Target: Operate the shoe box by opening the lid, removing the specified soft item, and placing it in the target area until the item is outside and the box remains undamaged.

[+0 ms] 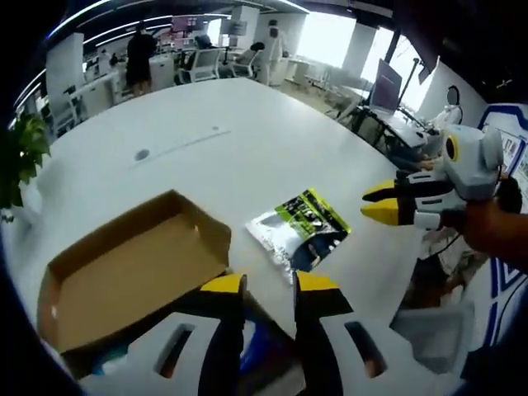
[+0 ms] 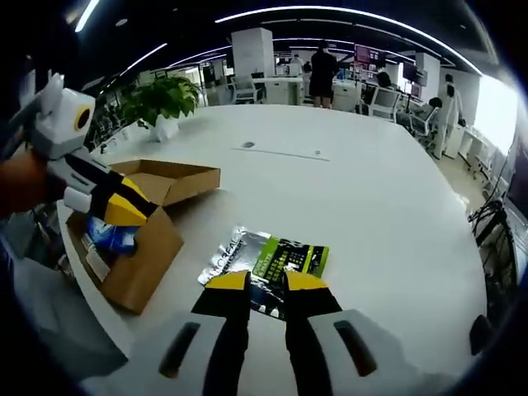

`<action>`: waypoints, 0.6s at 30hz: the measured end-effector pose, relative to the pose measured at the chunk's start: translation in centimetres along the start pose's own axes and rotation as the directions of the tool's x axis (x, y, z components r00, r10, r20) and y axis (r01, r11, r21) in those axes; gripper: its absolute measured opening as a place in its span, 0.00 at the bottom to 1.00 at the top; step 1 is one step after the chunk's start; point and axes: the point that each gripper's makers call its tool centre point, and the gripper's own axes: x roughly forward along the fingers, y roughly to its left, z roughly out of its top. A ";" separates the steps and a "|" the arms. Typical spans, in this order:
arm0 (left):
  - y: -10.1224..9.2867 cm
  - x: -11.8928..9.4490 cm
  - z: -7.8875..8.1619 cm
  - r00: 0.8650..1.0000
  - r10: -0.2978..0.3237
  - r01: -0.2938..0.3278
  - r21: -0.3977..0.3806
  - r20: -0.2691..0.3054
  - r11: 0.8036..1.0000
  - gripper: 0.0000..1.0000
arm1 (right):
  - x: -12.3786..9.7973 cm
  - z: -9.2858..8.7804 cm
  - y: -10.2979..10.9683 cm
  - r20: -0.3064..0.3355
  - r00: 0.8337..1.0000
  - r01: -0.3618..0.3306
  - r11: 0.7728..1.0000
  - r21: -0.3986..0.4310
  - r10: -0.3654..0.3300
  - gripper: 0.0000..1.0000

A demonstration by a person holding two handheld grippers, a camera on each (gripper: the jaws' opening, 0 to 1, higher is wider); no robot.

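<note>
An open cardboard shoe box (image 1: 124, 280) stands at the table's near edge, its lid (image 2: 177, 180) folded back flat. Blue-and-white contents (image 2: 111, 235) show inside the box. A silver, green and black soft packet (image 1: 301, 231) lies flat on the white table beside the box. My left gripper (image 1: 270, 285) hovers open over the box's edge, nothing between its jaws; from the right gripper view it (image 2: 132, 210) hangs above the box. My right gripper (image 2: 266, 282) is open just short of the packet (image 2: 268, 264). A hand holds it (image 1: 381, 202) to the packet's right.
The large white table (image 2: 371, 214) stretches far beyond the packet, with a small round port (image 1: 142, 154). A potted plant (image 2: 161, 99) stands at the far left corner. Desks, chairs and standing people (image 2: 323, 70) fill the office behind. A monitor (image 1: 386, 85) sits off the table's right.
</note>
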 end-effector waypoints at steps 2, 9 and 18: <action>0.6 -0.6 -0.6 1.000 0.008 -0.008 -0.013 -0.002 1.000 0.20 | -0.1 0.3 0.8 0.003 1.000 -0.006 1.000 -0.007 0.006 0.13; 3.1 -2.9 -1.9 0.999 0.040 -0.040 -0.044 0.007 0.998 0.21 | 0.2 1.5 3.9 0.012 0.999 -0.031 0.999 -0.034 0.031 0.13; 6.0 -5.6 -4.3 0.997 0.077 -0.076 -0.098 0.008 0.992 0.21 | 1.5 2.4 8.5 0.007 0.997 -0.076 0.995 -0.059 0.077 0.13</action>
